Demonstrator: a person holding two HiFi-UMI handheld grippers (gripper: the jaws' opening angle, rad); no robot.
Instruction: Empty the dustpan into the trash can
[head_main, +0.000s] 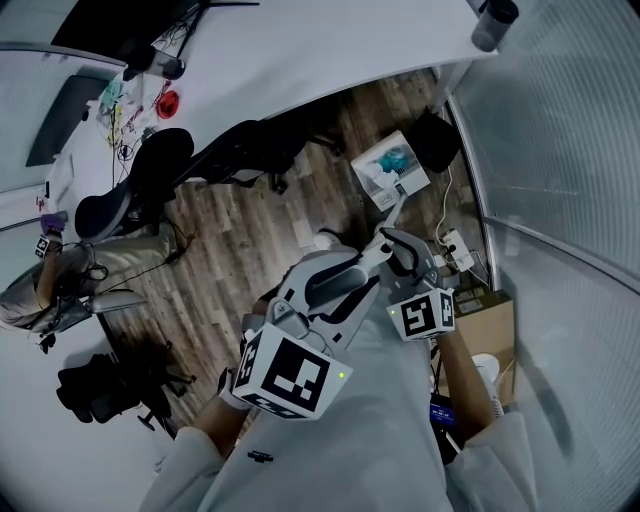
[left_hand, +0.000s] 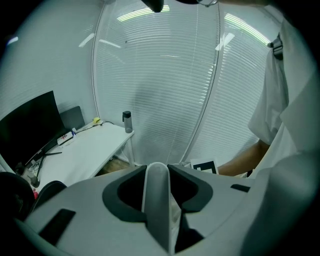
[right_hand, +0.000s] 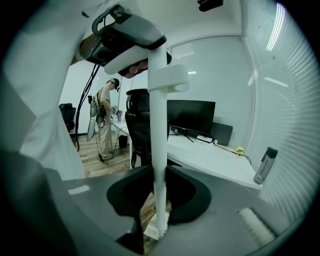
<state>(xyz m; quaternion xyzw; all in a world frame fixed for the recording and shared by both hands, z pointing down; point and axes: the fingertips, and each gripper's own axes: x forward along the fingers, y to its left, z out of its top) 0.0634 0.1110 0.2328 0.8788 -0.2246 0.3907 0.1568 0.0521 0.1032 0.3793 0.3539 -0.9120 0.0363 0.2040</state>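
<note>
My left gripper (head_main: 368, 262) (left_hand: 157, 175) is shut on a thick white handle (left_hand: 156, 200) whose rounded end stands just past the jaws. A thin white pole (right_hand: 158, 130) with a clip (right_hand: 170, 80) on it runs upright through my right gripper (head_main: 402, 252) (right_hand: 159, 172), which is shut on it. In the head view both grippers meet in front of my chest, and the pole (head_main: 394, 215) slants down toward a white square container (head_main: 390, 170) on the floor with teal and white scraps in it. Whether that container joins the pole I cannot tell.
A black bin or bag (head_main: 435, 140) stands beside the container by the glass wall with blinds (head_main: 560, 150). Office chairs (head_main: 150, 175) and a white desk (head_main: 300, 50) fill the left, with another person (head_main: 45, 285) there. A cardboard box (head_main: 485, 320) and power strip (head_main: 455, 250) lie at the right.
</note>
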